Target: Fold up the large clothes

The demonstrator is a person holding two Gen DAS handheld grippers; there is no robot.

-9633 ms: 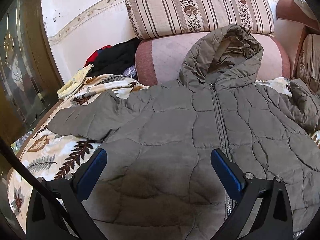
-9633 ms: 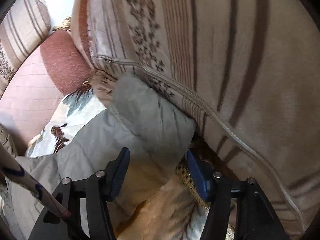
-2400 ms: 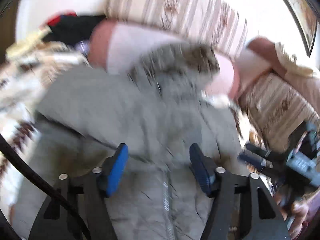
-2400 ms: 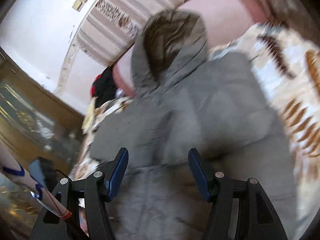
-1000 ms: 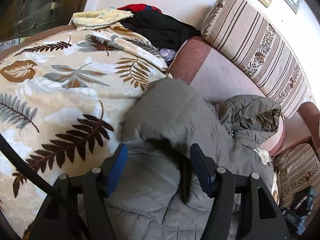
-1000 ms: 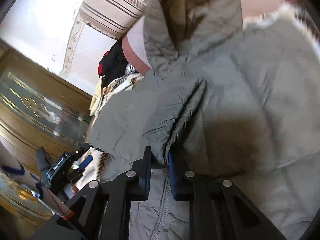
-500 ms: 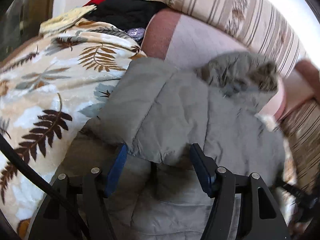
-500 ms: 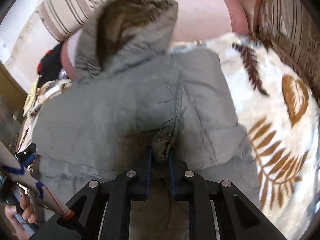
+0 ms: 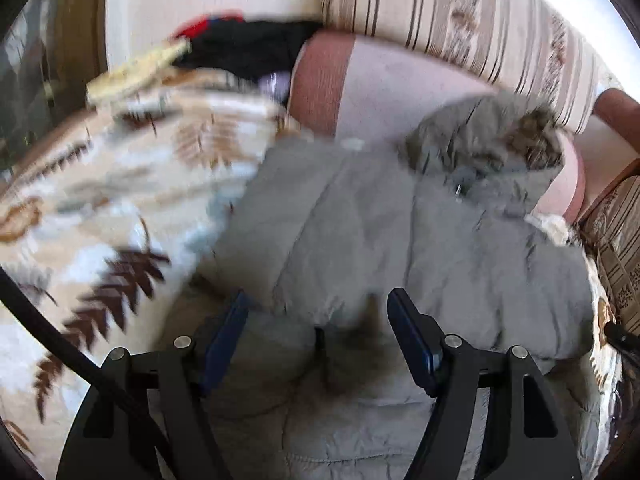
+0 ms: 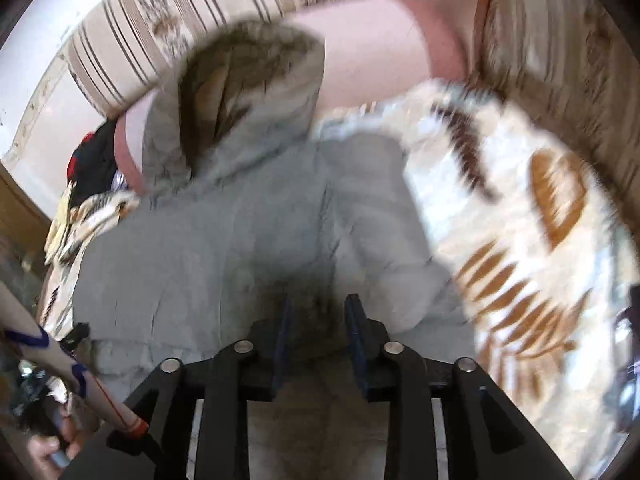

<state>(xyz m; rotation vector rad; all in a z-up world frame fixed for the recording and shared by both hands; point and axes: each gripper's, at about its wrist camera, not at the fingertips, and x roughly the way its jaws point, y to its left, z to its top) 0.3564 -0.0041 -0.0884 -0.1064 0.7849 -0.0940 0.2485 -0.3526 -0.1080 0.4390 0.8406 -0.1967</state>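
Observation:
A grey-green quilted hooded jacket (image 9: 400, 240) lies on a leaf-patterned blanket, hood (image 9: 492, 140) toward the sofa back. Both sleeves are folded in across its front. My left gripper (image 9: 316, 320) is open just above the folded left sleeve, holding nothing. In the right wrist view the jacket (image 10: 200, 260) fills the middle, with the hood (image 10: 248, 92) at the top. My right gripper (image 10: 318, 320) has its jaws partly apart over the folded right sleeve cuff, which lies loose between them. Both views are blurred by motion.
The leaf-patterned blanket (image 9: 100, 200) covers the seat. Striped cushions (image 9: 460, 20) and a pink bolster (image 9: 380, 92) line the back. Black, red and yellow clothes (image 9: 240, 48) are piled at the far left. A striped armrest cushion (image 10: 560, 40) stands on the right.
My right gripper has opened and let go of the right sleeve cuff, which now lies on the jacket front. My left gripper stays open and has drawn back slightly over the left sleeve.

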